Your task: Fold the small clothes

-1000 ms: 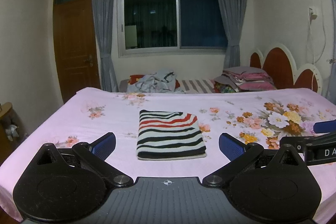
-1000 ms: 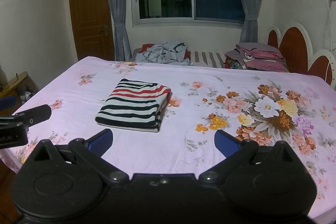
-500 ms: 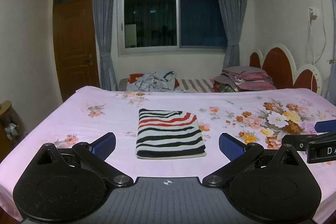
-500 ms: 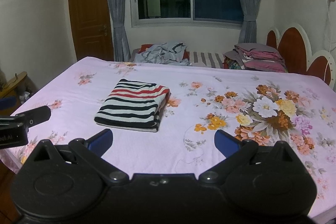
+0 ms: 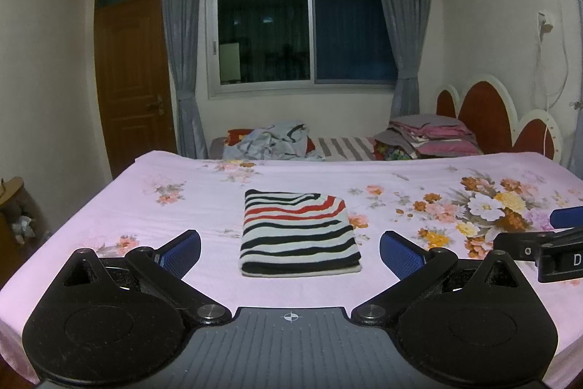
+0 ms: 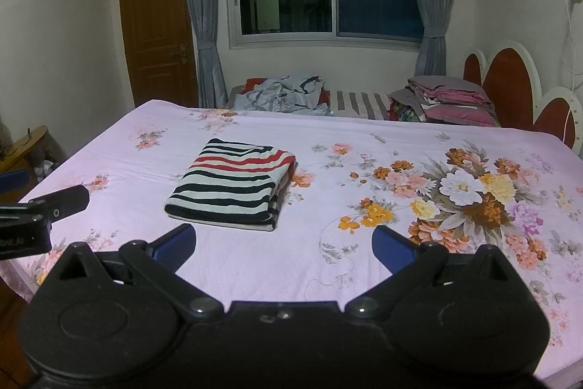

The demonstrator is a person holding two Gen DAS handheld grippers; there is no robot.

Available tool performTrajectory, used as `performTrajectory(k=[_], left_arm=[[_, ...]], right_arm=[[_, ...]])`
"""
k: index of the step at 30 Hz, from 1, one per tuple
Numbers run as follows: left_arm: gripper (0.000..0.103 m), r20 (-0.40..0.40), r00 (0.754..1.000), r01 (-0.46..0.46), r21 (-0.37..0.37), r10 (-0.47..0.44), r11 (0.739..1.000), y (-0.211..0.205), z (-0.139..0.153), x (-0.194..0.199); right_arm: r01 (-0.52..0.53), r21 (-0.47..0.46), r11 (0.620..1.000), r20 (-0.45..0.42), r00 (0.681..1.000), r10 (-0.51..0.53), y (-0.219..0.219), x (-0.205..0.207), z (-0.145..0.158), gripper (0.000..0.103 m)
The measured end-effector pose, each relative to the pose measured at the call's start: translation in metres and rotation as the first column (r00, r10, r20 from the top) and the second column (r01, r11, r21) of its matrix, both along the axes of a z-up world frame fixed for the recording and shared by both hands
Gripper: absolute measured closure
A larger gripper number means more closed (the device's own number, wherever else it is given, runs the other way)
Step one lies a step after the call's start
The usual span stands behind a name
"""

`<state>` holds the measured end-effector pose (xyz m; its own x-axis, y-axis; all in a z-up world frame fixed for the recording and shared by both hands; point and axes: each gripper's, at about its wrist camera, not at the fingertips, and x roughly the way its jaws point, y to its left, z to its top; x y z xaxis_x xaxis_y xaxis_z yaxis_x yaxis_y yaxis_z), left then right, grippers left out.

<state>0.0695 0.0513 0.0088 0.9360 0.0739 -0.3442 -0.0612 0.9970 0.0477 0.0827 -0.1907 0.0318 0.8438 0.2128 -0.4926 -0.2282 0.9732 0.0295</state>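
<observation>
A striped garment, white with black and red stripes, lies folded into a neat rectangle on the pink floral bedsheet. It also shows in the right wrist view. My left gripper is open and empty, held back from the garment's near edge. My right gripper is open and empty, near the bed's front, with the garment ahead and to its left. The right gripper's side shows at the right edge of the left wrist view; the left gripper's side shows at the left edge of the right wrist view.
A heap of loose grey-blue clothes and a stack of folded pink bedding lie beyond the bed's far edge. A red-and-white headboard stands at the right. A wooden door and a small stand are at the left.
Both grippers have drawn back slightly and tilted up; the folded garment sits a little lower and farther in both views. The garment itself has not moved.
</observation>
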Motion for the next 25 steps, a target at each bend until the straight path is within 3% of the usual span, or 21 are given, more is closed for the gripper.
performTrajectory(k=[11, 18, 25], left_arm=[[0.000, 0.003, 1.000, -0.002, 0.024, 0.002, 1.000, -0.0047, -0.0020, 0.0032], [0.000, 0.016, 0.999, 0.042, 0.017, -0.043, 0.999, -0.0053, -0.0006, 0.0001], [0.000, 0.039, 0.999, 0.019, 0.013, -0.020, 1.000, -0.0066, 0.0023, -0.0023]], right_arm=[[0.001, 0.000, 1.000, 0.000, 1.000, -0.001, -0.0013, 0.0002, 0.0012, 0.000], [0.000, 0.001, 1.000, 0.000, 1.000, 0.000, -0.0015, 0.0002, 0.0016, 0.000], [-0.002, 0.000, 1.000, 0.007, 1.000, 0.002, -0.0027, 0.0001, 0.0030, 0.000]])
